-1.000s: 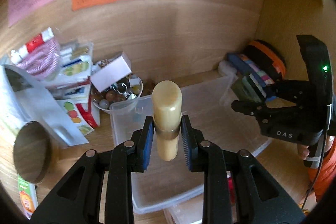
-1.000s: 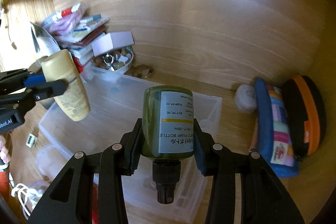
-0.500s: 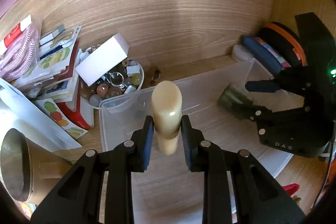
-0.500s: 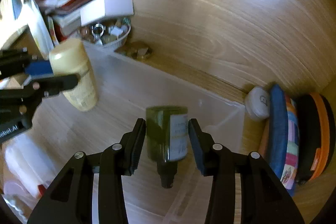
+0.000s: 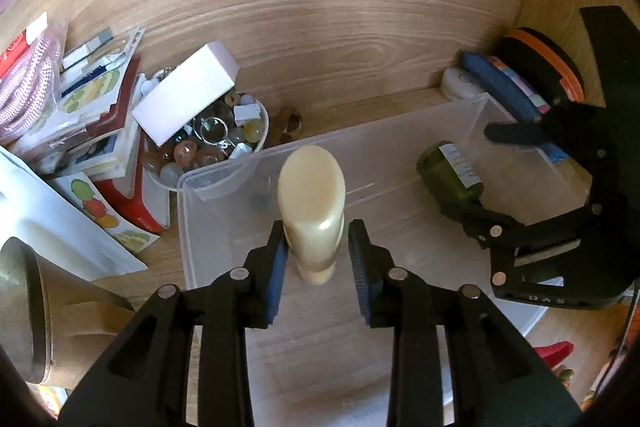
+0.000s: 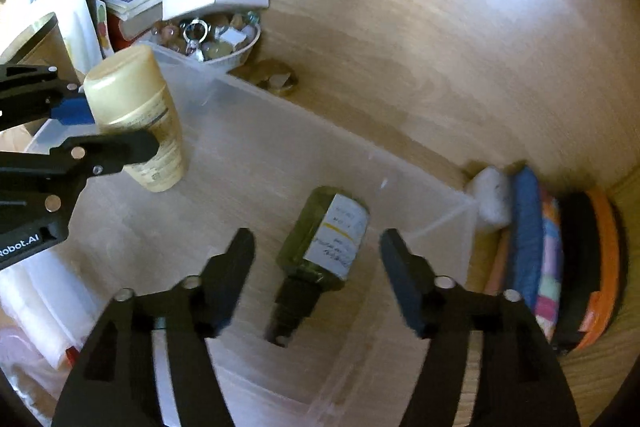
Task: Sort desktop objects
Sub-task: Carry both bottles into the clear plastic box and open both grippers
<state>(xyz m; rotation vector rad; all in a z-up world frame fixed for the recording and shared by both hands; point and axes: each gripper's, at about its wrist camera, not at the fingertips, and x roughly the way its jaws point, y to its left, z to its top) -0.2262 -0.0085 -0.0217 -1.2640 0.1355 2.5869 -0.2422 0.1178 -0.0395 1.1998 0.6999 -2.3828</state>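
Hand-held gripper on my right is opening off the green pump bottle; left hand-held gripper is loosening around the cream bottle, lowering gently into the clear bin.

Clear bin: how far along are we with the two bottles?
Done: the green bottle lies in the clear bin, between the right tongs, which are opening and no longer touch it. In hand: the cream bottle stands between the left tongs, also opening. Left: withdraw both.

green bottle's label blurred, unreadable
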